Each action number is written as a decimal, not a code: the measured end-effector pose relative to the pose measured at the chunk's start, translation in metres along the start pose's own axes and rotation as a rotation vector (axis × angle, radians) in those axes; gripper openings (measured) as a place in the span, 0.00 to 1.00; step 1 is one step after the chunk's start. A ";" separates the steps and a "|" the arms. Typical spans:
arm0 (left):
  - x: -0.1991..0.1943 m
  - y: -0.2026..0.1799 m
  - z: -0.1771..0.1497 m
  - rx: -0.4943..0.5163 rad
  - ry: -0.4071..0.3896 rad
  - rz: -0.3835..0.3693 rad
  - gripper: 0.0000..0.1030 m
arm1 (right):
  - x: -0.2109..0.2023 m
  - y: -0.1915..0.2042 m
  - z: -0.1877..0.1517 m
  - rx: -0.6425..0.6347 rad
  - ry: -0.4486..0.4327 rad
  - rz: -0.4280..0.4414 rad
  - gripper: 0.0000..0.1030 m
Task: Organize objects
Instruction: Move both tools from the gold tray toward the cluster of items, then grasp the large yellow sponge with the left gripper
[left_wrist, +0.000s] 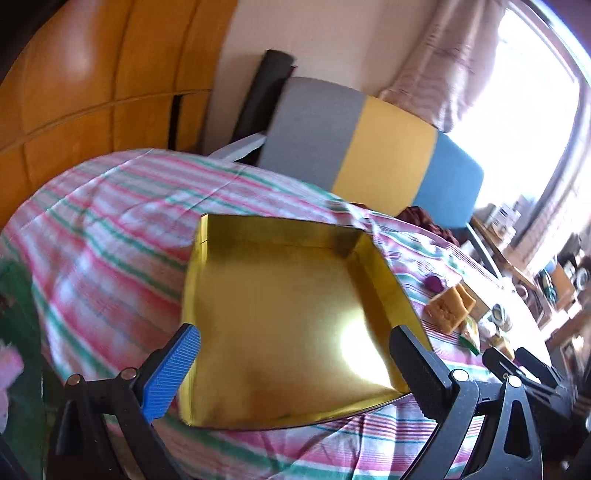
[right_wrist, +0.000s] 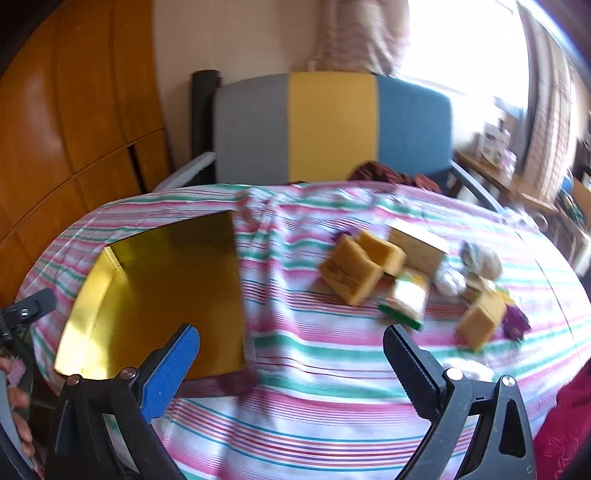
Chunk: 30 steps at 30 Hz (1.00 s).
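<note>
An empty gold box (left_wrist: 280, 317) lies open on the striped tablecloth; it also shows in the right wrist view (right_wrist: 162, 295) at the left. My left gripper (left_wrist: 295, 362) is open and empty just above the box's near side. My right gripper (right_wrist: 291, 354) is open and empty over the cloth right of the box. A pile of small items lies to the right: yellow sponge-like blocks (right_wrist: 351, 273), a gold-and-cream carton (right_wrist: 421, 247), a green-edged packet (right_wrist: 406, 299), a purple wrapper (right_wrist: 515, 321), a white soft lump (right_wrist: 450, 282). The right gripper's fingers (left_wrist: 495, 360) show in the left wrist view.
A round table with a pink, green and white striped cloth (right_wrist: 332, 387) fills both views. A grey, yellow and blue chair (right_wrist: 332, 125) stands behind it. Wooden cabinets (right_wrist: 55, 129) are on the left. A cluttered wooden shelf (right_wrist: 517, 181) and a bright window are on the right.
</note>
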<state>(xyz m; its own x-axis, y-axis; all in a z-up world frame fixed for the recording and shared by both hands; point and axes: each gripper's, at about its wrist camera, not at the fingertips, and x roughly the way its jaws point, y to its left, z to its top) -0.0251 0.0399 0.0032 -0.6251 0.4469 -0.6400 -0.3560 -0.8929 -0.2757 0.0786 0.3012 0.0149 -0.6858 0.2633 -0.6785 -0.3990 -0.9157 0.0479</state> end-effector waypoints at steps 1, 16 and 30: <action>0.003 -0.007 0.002 0.018 0.010 -0.019 1.00 | 0.001 -0.010 0.000 0.014 0.006 -0.010 0.99; 0.081 -0.143 0.039 0.351 0.127 -0.116 1.00 | 0.015 -0.175 0.026 0.242 0.029 -0.141 0.99; 0.205 -0.275 0.014 0.722 0.335 -0.138 1.00 | 0.042 -0.238 0.017 0.504 0.079 0.022 0.99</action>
<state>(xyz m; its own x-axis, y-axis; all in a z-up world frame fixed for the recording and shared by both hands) -0.0648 0.3779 -0.0417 -0.3419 0.4078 -0.8466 -0.8472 -0.5235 0.0900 0.1347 0.5353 -0.0128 -0.6570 0.2042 -0.7257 -0.6423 -0.6556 0.3971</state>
